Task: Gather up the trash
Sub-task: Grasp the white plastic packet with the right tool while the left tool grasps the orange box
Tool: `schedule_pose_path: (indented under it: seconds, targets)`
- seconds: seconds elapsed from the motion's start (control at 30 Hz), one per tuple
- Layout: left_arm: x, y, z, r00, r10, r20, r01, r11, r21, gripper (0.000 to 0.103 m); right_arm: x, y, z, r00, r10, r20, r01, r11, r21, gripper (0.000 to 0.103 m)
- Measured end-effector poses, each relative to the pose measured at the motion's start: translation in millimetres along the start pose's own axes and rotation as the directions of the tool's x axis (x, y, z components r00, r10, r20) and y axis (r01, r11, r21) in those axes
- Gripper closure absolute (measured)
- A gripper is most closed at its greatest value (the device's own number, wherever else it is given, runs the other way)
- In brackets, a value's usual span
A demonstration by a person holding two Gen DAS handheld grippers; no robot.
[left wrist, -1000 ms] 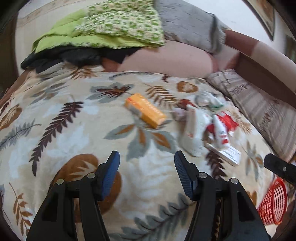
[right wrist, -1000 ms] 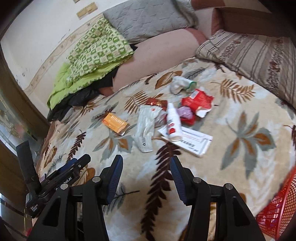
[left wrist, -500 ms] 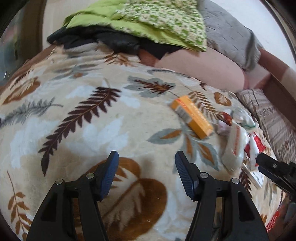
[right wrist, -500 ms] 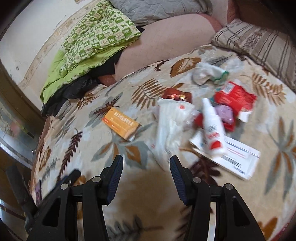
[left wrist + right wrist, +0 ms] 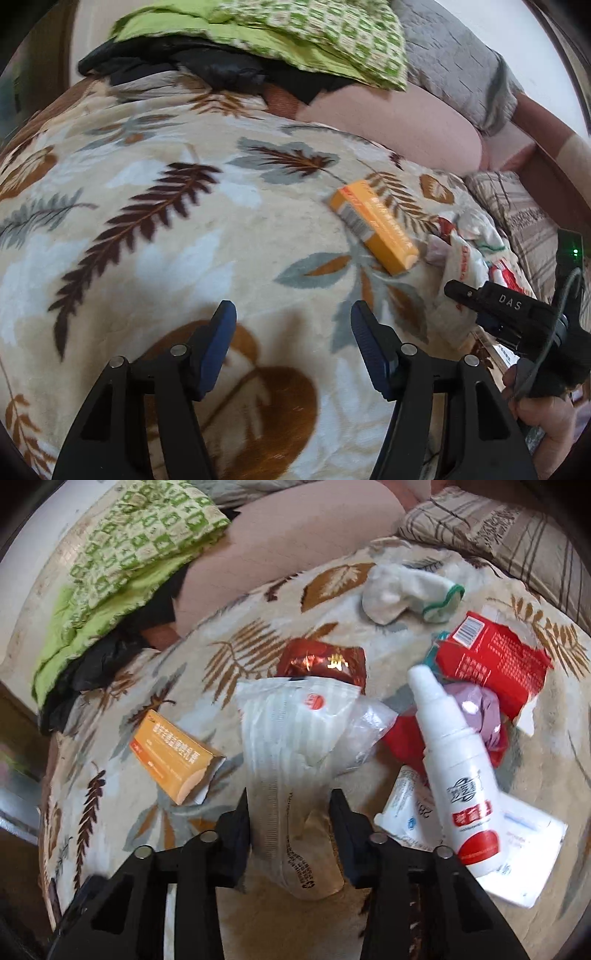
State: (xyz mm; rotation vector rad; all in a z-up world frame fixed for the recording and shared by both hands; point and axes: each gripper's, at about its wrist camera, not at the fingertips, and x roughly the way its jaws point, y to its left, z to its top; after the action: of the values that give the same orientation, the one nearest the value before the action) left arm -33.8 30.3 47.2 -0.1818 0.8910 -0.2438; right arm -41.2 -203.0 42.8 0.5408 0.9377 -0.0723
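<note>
We're over a cream fleece blanket with brown and grey leaf print (image 5: 554,716), litter heaped toward its 3 o'clock side in the left wrist view. Largest piece: a crinkled white plastic wrapper (image 5: 295,760), its lower end lying between our right gripper (image 5: 289,812) fingers; jaws are spread either side, not pinched yet as far as we can tell. At the wrapper's 3 o'clock, a white plastic spray bottle with red label (image 5: 454,771); at its 9 o'clock, an orange cardboard box (image 5: 173,757). Left gripper (image 5: 291,328) released, holding nothing, box at its 1 o'clock. Step: first pick. Next: close right on the wrapper, lift slowly since thin film slips.
</note>
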Motion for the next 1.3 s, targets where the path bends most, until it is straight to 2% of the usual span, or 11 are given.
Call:
schedule_pose_path:
  seconds: [0.17,0.27,0.4,0.53,0.6,0.73,0.77,0.83,0.9,1.1,1.3]
  targets:
    - [16.2,-22.0,26.9,0.998,-0.054,-0.035,0.053,0.998,-0.019,0.033,-31.9,-11.9,0.2,0.995,0.04,0.086,-0.038,0.999,-0.016,0.063]
    - [34.4,-37.1,48.1,0.997,-0.05,-0.06,0.048,0.998,-0.04,0.032,-45.1,-16.1,0.6,0.992,0.041,0.12,-0.038,0.999,-0.022,0.063]
    - [77.1,-64.7,80.2,0.99,0.007,-0.144,-0.013,0.999,-0.037,0.027,-57.1,-27.4,1.0,0.988,0.062,0.14,-0.062,0.998,-0.003,0.063]
    - [117.4,-77.8,94.4,0.966,0.141,-0.215,-0.151,0.988,-0.031,0.024,-66.0,-33.0,1.7,0.984,0.079,0.161,-0.079,0.997,-0.008,0.063]
    - [131.4,-78.4,97.9,0.966,0.131,-0.223,-0.146,0.988,-0.055,0.018,-68.5,-34.8,2.3,0.983,0.096,0.159,-0.095,0.995,-0.012,0.063]
    - [139.7,-82.6,96.4,0.971,0.139,-0.195,-0.145,0.989,-0.017,0.018,-70.5,-35.9,2.0,0.982,0.106,0.157,-0.103,0.994,-0.022,0.063]
    - [139.6,-83.5,95.7,0.973,0.137,-0.185,-0.141,0.99,-0.007,0.021,-71.0,-35.9,2.4,0.981,0.108,0.158,-0.106,0.994,-0.021,0.063]
    - [134.0,-83.3,93.3,0.983,0.089,-0.16,-0.088,0.996,0.013,0.04,-72.1,-36.2,2.4,0.98,0.113,0.161,-0.111,0.994,-0.021,0.063]
    - [124.8,-83.3,90.0,0.989,0.024,-0.148,-0.022,1.0,0.016,0.07,-74.8,-35.0,0.9,0.979,0.112,0.168,-0.109,0.994,-0.027,0.063]
    - [97.0,-78.5,68.1,0.986,-0.094,-0.139,0.099,0.995,0.032,0.08,-80.4,-33.0,-4.3,0.979,0.096,0.179,-0.088,0.995,-0.052,0.063]
    - [37.7,-73.8,32.2,0.991,-0.12,-0.063,0.127,0.983,0.135,0.08,-91.2,-31.1,-18.9,0.98,0.092,0.177,-0.074,0.992,-0.106,0.063]
